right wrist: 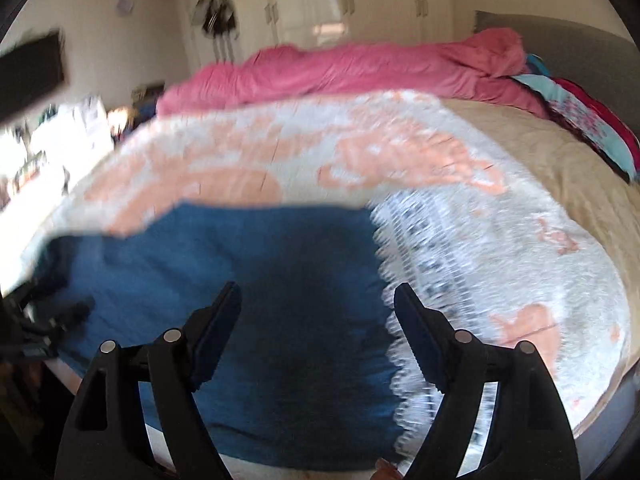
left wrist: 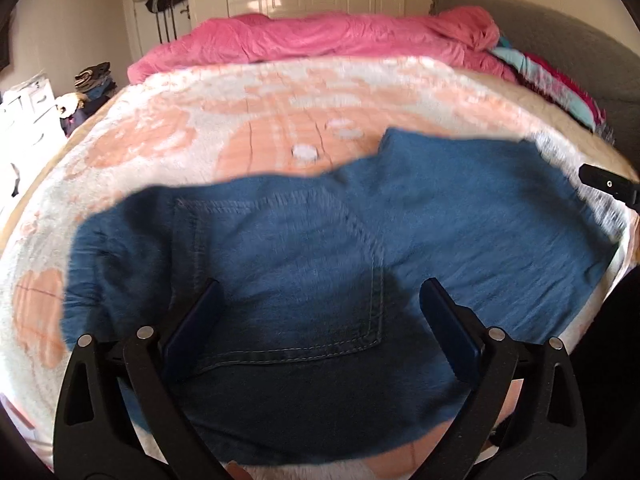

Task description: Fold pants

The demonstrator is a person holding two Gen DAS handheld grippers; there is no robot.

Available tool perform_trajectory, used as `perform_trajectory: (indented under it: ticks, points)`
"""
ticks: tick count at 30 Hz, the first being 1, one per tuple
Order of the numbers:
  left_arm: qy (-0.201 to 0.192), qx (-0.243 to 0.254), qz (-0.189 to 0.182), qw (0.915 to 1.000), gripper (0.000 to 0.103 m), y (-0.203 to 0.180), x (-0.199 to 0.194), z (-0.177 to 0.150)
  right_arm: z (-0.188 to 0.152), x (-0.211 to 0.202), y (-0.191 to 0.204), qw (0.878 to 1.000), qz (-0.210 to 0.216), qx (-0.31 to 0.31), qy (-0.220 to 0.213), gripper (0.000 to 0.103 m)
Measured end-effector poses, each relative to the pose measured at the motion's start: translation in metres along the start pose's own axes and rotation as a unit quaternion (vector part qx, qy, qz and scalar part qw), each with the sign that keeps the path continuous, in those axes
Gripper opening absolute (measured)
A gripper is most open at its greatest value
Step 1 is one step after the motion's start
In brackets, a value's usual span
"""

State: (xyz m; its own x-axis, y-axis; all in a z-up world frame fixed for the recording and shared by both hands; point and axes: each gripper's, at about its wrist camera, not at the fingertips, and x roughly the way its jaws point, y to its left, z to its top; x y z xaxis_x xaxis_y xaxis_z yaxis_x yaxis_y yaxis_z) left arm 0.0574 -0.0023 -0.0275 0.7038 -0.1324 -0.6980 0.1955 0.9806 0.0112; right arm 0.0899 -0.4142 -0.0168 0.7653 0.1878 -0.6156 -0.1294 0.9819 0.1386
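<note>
On the blanket, folded jeans.

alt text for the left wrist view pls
Blue jeans lie spread on a peach-and-white blanket on a bed, back pocket up. The left hand-held gripper hangs open above them; a pink duvet lies behind.

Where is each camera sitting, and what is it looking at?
Left wrist: on the left tongs, looking down over their open fingers at the blue jeans on the blanket; the right tongs' tip peeks in.
Right wrist: on the right tongs, open over the jeans' edge; the left tongs show at the left edge.
Both share the jeans, the blanket and the pink duvet.
</note>
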Motion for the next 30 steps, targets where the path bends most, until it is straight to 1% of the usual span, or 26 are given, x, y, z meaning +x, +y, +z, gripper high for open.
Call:
perform_trajectory:
  ticks: [1, 2, 6, 10, 13, 17, 21, 24, 27, 30]
  points:
    - [-0.005, -0.002, -0.002, 1.0, 0.092, 0.0, -0.005, 0.003, 0.001, -0.008, -0.006, 1.0, 0.003, 0.016, -0.01, 0.095]
    - [-0.012, -0.006, -0.004, 0.9999, 0.092, 0.0, -0.013, 0.006, 0.001, -0.014, -0.011, 0.999, 0.006, 0.028, -0.015, 0.096]
    - [-0.024, -0.019, -0.017, 0.9994, 0.093, -0.003, -0.031, 0.012, -0.003, -0.027, -0.029, 0.998, -0.012, 0.06, -0.012, 0.096]
    - [-0.016, -0.019, -0.033, 0.9991, 0.093, -0.012, -0.036, 0.019, -0.012, -0.032, -0.049, 0.994, -0.018, 0.105, 0.003, 0.096]
    - [-0.016, -0.013, -0.042, 0.9989, 0.093, -0.022, -0.038, 0.026, -0.021, -0.039, -0.061, 0.991, -0.008, 0.137, 0.006, 0.096]
    - [-0.02, 0.003, -0.054, 0.9983, 0.093, -0.039, -0.037, 0.038, -0.027, -0.042, -0.071, 0.987, -0.002, 0.162, 0.013, 0.096]
    - [-0.021, 0.019, -0.073, 0.9969, 0.093, -0.061, -0.031, 0.056, -0.031, -0.042, -0.074, 0.984, 0.01, 0.176, 0.019, 0.096]
    - [-0.015, 0.025, -0.09, 0.9955, 0.093, -0.074, -0.023, 0.069, -0.032, -0.041, -0.071, 0.985, 0.001, 0.168, 0.027, 0.096]
    - [-0.007, 0.023, -0.116, 0.9929, 0.093, -0.087, -0.014, 0.086, -0.032, -0.043, -0.065, 0.988, -0.018, 0.15, 0.027, 0.096]
    - [-0.005, 0.032, -0.118, 0.9924, 0.093, -0.101, -0.005, 0.101, -0.033, -0.04, -0.063, 0.988, -0.016, 0.146, 0.036, 0.096]
